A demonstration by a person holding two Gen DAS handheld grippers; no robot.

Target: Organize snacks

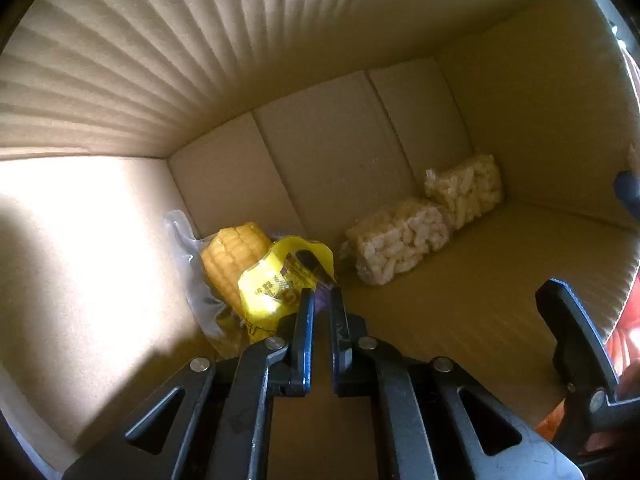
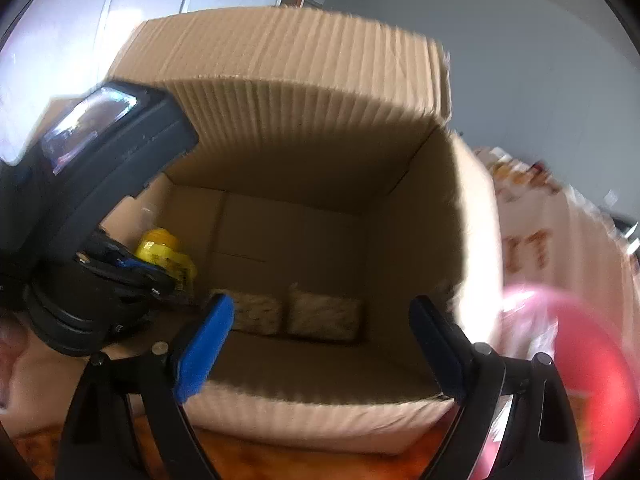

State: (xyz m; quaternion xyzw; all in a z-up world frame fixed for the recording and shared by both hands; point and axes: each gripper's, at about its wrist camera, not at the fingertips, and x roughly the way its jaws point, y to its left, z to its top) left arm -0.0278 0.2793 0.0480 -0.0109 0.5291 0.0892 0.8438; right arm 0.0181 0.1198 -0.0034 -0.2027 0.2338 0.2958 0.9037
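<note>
Nearest the lens in the left wrist view: left gripper [image 1: 322,300], jaws drawn close together deep inside the cardboard box [image 1: 520,120], tips nipping the edge of a yellow packet [image 1: 276,284]. Just left of that, a vacuum-sealed corn cob [image 1: 236,256] leaning into the box's left corner, clear wrap crinkled up against the wall. Bare flaps of the box floor in the middle. Further right, two clear bags of pale puffed snacks [image 1: 400,240], touching each other end to end, the far one [image 1: 466,190] tucked against the right wall. At the far right edge, one dark finger of the right gripper [image 1: 576,336] poking in over the box rim.

In the right wrist view, much blurred: left gripper [image 2: 160,276] at far left, reaching down into the box beside the yellow packet [image 2: 166,258]. Both snack bags [image 2: 256,312] and [image 2: 324,314] side by side along the near wall. Right gripper [image 2: 320,344] spread wide with nothing between the fingers, blue pad [image 2: 204,344] on the left one, hovering at the box's near rim. To the right, outside the box, a pink rounded shape [image 2: 560,344], possibly another snack bag, too smeared to tell.
</note>
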